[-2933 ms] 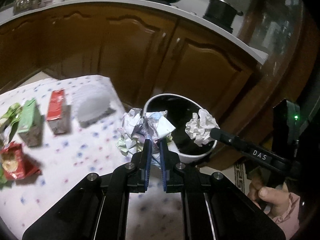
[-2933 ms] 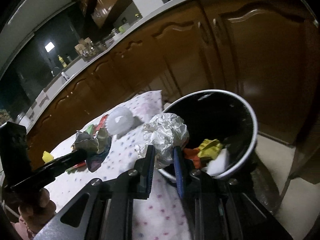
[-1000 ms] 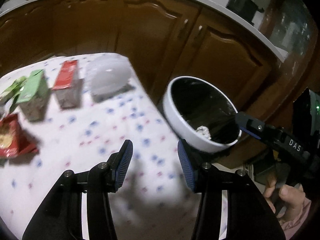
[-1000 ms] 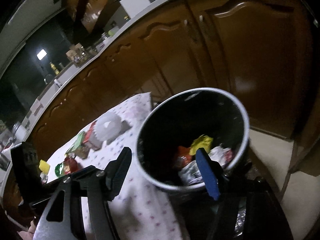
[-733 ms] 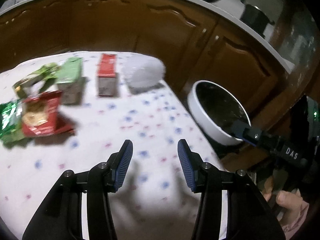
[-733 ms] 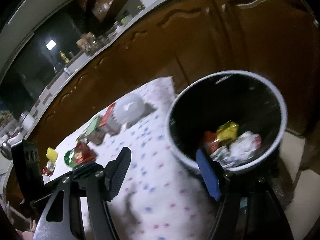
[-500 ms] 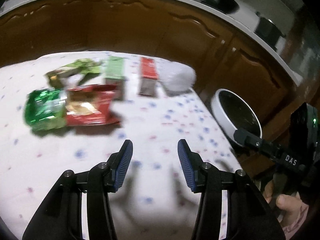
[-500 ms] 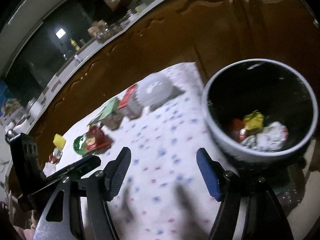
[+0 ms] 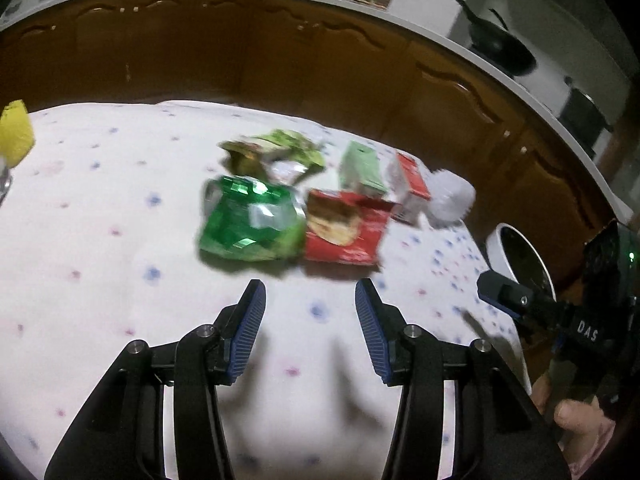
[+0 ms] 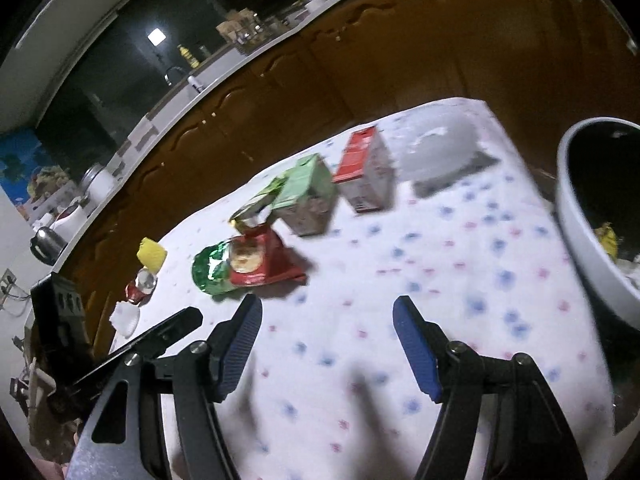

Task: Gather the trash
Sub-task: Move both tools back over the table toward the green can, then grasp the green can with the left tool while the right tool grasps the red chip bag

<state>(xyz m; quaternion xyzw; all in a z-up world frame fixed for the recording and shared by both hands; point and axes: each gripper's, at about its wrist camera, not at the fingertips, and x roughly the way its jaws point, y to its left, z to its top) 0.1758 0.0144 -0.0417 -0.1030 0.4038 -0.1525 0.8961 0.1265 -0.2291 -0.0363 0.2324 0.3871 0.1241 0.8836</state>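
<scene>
A low worktop covered in a white cloth dotted with pink and blue specks stands in front of a long curved run of dark wooden kitchen cabinets, whose pale counter carries a black frying pan and a dark pot. Off the worktop's far right edge sits a white bin with a black liner, and some crumpled trash already lies in the bottom of it. Both grippers hang above the near part of the cloth, angled downward toward the litter. The left gripper has its jaws released, nothing between the blue pads, and the right gripper stands wider apart, likewise empty. A hand grips the right tool's handle at the lower right of the left view. The remaining trash is clustered mid-cloth: one green foil snack bag touching one red snack bag, one crumpled green wrapper behind them, two small cartons standing side by side, one green and one red, and one whitish dome-shaped thing, too blurred to name. Near the left edge lie a yellow object, a small red-and-silver piece and a white scrap.
</scene>
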